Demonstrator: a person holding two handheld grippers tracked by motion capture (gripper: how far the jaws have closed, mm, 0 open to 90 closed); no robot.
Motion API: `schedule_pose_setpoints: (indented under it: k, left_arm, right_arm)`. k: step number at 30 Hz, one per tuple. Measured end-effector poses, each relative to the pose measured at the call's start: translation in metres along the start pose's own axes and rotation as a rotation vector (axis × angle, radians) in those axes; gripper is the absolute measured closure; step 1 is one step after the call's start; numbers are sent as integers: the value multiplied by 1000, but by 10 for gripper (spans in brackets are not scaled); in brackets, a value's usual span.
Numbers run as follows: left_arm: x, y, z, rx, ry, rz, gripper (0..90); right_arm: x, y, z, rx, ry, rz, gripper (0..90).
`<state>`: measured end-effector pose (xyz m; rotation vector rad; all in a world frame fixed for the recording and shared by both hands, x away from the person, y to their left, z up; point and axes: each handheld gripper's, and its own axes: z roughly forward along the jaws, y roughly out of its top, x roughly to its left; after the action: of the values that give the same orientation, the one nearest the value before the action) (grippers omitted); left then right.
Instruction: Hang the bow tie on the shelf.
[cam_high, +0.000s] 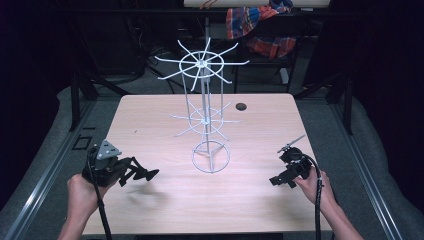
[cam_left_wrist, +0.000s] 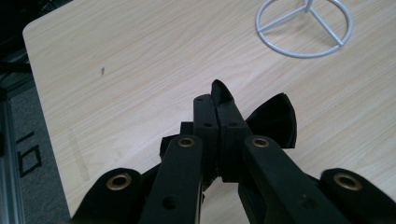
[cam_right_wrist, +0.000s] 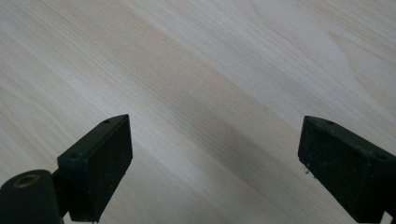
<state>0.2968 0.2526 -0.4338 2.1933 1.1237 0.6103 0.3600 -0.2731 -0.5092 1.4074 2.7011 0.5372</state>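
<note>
Black left claw (cam_left_wrist: 217, 116) pressed together, right claw (cam_right_wrist: 215, 154) spread over bare wooden table (cam_right_wrist: 210, 70); wire rack's (cam_high: 206, 95) top blurs against dark clutter.

The table (cam_high: 150, 115) shows pale wood grain, smooth with a soft satin sheen, streaks running across the right gripper view. At frame centre the rack (cam_high: 206, 107) is thin wire coated glossy white, its base ring (cam_left_wrist: 303, 29) catching light at the upper right of the left gripper view. The left gripper (cam_left_wrist: 217, 105) looks like matt black plastic with brass-coloured bushings; its grey plate (cam_high: 107, 149) reads as dull metal. The right gripper (cam_right_wrist: 212, 154) carries rough-textured matt black pads (cam_right_wrist: 100, 163). At top, a checked cloth (cam_high: 260, 25), soft and crumpled. The floor (cam_high: 60, 130) around the table looks like grey carpet.
</note>
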Motion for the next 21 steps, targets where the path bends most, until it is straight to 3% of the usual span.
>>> schedule_pose_setpoints:
  k: [13,21]
  left_arm:
    - [-7,13,2,-16,-43,36,888]
    - [-15,25,5,-34,-67,68,889]
  right_arm:
    - [1,0,0,-21,9,11,96]
    - [-1,1,0,0,-1,-5,96]
